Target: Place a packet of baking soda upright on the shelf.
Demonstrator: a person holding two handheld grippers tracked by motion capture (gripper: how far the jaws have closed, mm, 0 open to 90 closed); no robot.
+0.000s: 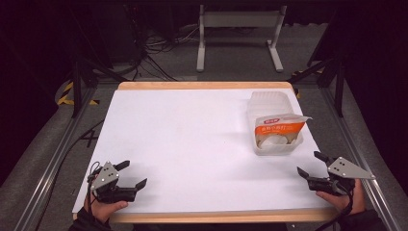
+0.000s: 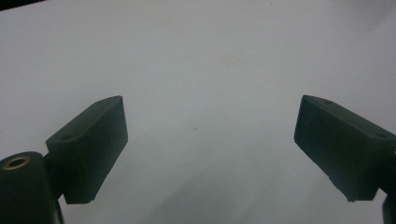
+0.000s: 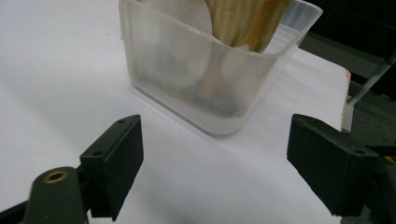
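A translucent plastic tub (image 1: 275, 126) stands on the white table (image 1: 192, 139) at the right, seen close in the right gripper view as tub (image 3: 205, 70). An orange and white packet (image 1: 280, 124) leans in it over pale round items; the packet (image 3: 247, 18) shows at the top of the right gripper view. My right gripper (image 1: 312, 165) rests near the front right corner, open, a short way in front of the tub; its jaws (image 3: 215, 163) hold nothing. My left gripper (image 1: 131, 174) lies at the front left, open and empty, with bare table between its jaws (image 2: 210, 140).
The table has a wooden rim (image 1: 202, 85) at the back and front. Metal rails (image 1: 48, 159) run along both sides. A grey stand (image 1: 238, 33) and cables (image 1: 154, 48) sit on the floor behind the table.
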